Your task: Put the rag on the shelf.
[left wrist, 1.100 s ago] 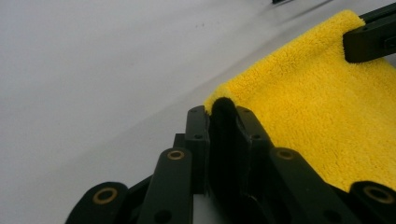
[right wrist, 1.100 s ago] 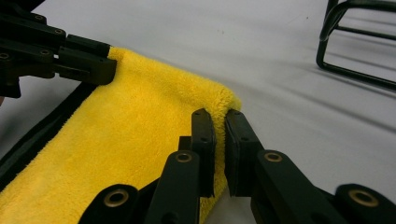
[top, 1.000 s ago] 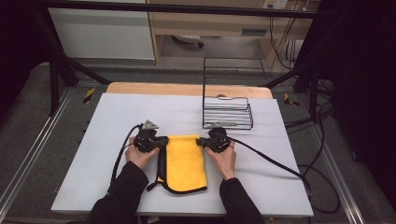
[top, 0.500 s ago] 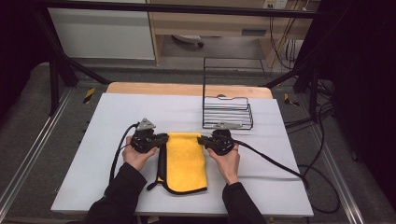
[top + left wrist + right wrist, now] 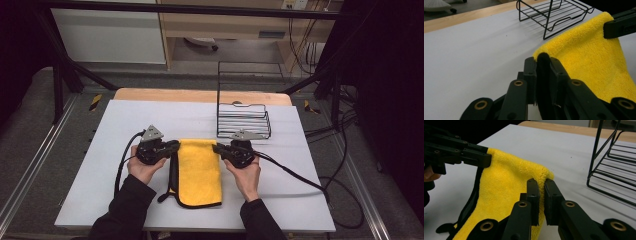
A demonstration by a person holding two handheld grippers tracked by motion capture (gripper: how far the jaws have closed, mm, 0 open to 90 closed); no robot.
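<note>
Left of centre in the high view, the left gripper (image 5: 172,147) sits in the person's left hand (image 5: 142,167), its jaws clamped on the far left corner of a yellow cloth (image 5: 199,170) with black edging. In the left gripper view the jaws rise from the bottom centre and pinch the black hem of the cloth (image 5: 589,57) between them (the hem fills the gap). The cloth lies at the centre of the high view on the white table (image 5: 125,125), its far edge lifted between the two grippers, its near end resting flat toward the lower edge of the table. Just right of centre, the right gripper (image 5: 216,148) sits in the right hand (image 5: 246,172), jaws closed on the far right corner; the right gripper view shows the cloth (image 5: 501,185) nipped between the pads at bottom centre. A black wire rack (image 5: 243,112) stands on the table in the upper right, just beyond the right gripper, apart from the cloth.
</note>
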